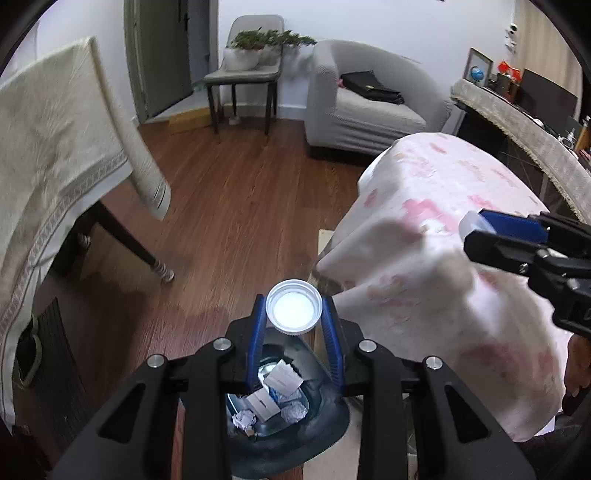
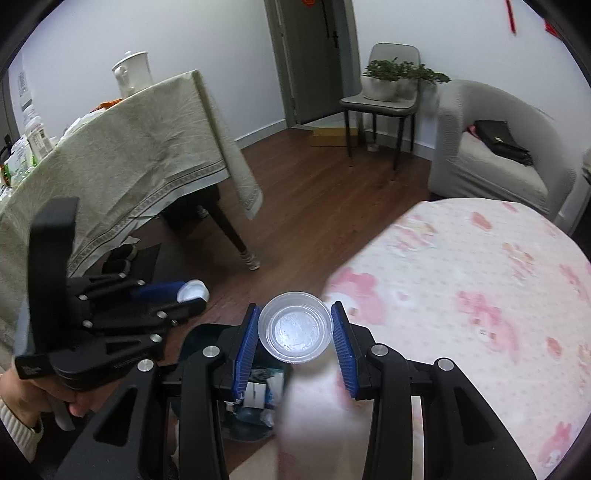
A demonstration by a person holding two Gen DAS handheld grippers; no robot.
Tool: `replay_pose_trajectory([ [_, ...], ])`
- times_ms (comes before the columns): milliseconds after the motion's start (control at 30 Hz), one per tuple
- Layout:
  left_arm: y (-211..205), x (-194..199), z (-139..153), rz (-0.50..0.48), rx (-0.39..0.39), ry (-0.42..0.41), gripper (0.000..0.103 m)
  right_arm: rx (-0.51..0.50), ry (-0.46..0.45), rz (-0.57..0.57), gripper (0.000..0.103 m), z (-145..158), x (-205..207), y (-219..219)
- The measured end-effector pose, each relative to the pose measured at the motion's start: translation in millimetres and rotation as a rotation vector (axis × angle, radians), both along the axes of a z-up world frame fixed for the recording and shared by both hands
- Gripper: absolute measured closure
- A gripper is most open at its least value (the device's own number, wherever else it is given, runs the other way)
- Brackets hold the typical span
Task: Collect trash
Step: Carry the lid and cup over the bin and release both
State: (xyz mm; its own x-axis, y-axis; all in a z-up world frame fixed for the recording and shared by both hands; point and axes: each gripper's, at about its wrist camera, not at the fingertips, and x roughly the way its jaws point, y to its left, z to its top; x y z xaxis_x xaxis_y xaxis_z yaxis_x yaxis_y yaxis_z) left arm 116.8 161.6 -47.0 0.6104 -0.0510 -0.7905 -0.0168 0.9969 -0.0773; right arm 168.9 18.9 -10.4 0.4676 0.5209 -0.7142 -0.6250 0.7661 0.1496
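- Left gripper (image 1: pixel 294 320): jaws closed on 1 white bottle cap (image 1: pixel 294 312), held above the bin.
- Right gripper (image 2: pixel 294 334): jaws closed on 1 clear plastic cup (image 2: pixel 294 327), mouth toward the camera.
- Trash bin (image 1: pixel 314 439): dark, on the wood floor (image 1: pixel 236 206) beside the pink-clothed worktop (image 1: pixel 436 236); held crumpled paper (image 1: pixel 294 410) and small boxes (image 1: pixel 282 377).

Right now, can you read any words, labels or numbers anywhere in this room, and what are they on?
No text is readable.
Print on the packages on the covered table: too small.
Lettering on the left claw: blurred.
Red wall hangings: no characters legible.
Labels on the boxes in the bin: blurred.
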Motion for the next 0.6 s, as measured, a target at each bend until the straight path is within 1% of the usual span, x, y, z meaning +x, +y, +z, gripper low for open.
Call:
replay_pose_trajectory([
  [233, 29, -11, -32, 0.048, -0.036, 0.080, 0.071, 0.008, 0.018, 0.045, 0.063, -7, -6, 32],
  [433, 40, -18, -59, 0.054, -0.055, 0.154, 0.071, 0.000, 0.040, 0.069, 0.063, -18, -8, 54],
  [600, 47, -25, -90, 0.057, -0.032, 0.237, 0.071, -0.017, 0.064, 0.088, 0.063, -31, -8, 74],
])
